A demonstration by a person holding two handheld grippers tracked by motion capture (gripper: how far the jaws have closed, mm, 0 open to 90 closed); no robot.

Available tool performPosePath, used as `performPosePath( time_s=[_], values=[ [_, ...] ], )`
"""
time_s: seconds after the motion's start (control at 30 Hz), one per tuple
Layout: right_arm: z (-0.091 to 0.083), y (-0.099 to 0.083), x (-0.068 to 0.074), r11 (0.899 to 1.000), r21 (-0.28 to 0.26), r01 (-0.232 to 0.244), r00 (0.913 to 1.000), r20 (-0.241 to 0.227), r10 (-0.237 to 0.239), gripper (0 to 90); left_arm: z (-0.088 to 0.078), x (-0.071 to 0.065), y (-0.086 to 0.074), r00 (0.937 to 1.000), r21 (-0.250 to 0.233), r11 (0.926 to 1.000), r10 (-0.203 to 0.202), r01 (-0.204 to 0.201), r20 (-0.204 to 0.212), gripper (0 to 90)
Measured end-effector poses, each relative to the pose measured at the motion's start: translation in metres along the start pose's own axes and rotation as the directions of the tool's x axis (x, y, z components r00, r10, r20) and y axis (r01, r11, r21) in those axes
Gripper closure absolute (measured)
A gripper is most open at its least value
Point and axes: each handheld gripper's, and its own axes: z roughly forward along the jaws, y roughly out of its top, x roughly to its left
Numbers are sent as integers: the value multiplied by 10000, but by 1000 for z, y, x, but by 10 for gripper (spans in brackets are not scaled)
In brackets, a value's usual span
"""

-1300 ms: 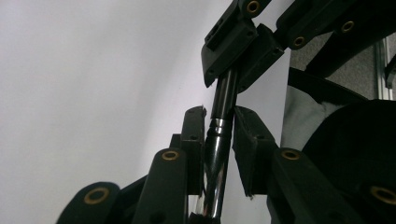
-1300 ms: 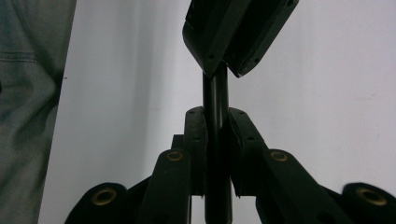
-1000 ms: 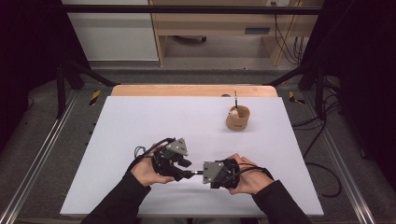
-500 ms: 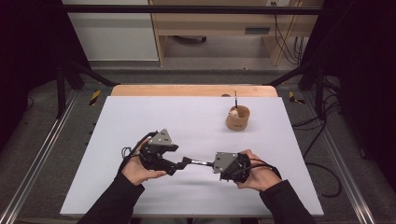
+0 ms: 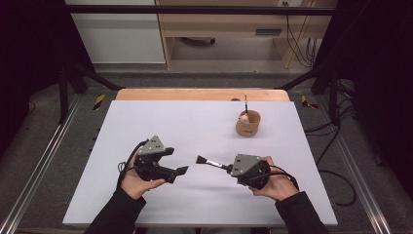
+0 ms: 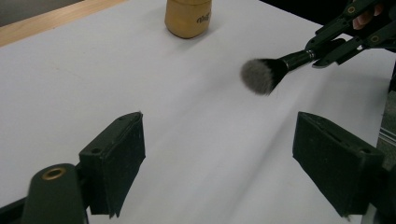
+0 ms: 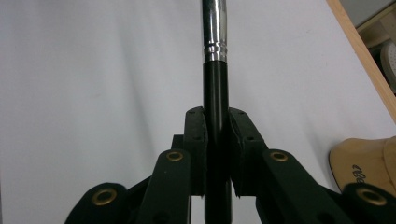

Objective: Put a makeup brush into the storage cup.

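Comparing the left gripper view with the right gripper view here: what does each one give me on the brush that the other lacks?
The left gripper view shows the brush bristle head, fluffy and grey, hanging clear above the white table, and the left gripper jaws wide apart with nothing between them; they have just been opening. The right gripper view shows the right gripper pads clamped on the black handle below the silver ferrule. Both show the brush handle, the table and part of the wooden cup.

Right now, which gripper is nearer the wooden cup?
Right. The right gripper, shut on the brush, sits just in front of the wooden cup. The left gripper, jaws open, is farther off, toward the table's left.
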Motion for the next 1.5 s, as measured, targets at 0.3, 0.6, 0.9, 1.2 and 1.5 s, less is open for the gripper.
performPosePath(
  time_s=[0.3,0.6,0.9,1.2,1.5],
  values=[
    [-1,-11,-2,9968,-414,-682,9975,146,689,795,-1,-3,-14,9988,-785,9961,-426,405,-255,152],
    [3,-19,3,9864,-858,-1399,9898,159,1417,795,1,-4,-25,9953,-1495,9852,-902,839,-362,154],
    [8,-28,6,9667,-1411,-2136,9756,214,2187,794,3,-8,-32,9930,-1760,9791,-1108,1021,-402,158],
    [12,-32,9,9330,-2170,-2872,9565,-135,2913,794,8,-16,-35,9909,-2225,9673,-1311,1214,-294,158],
    [15,-34,11,9091,-2582,-3268,9427,-200,3331,794,15,-22,-37,9894,-2405,9608,-1447,1376,-120,162]
  ],
)
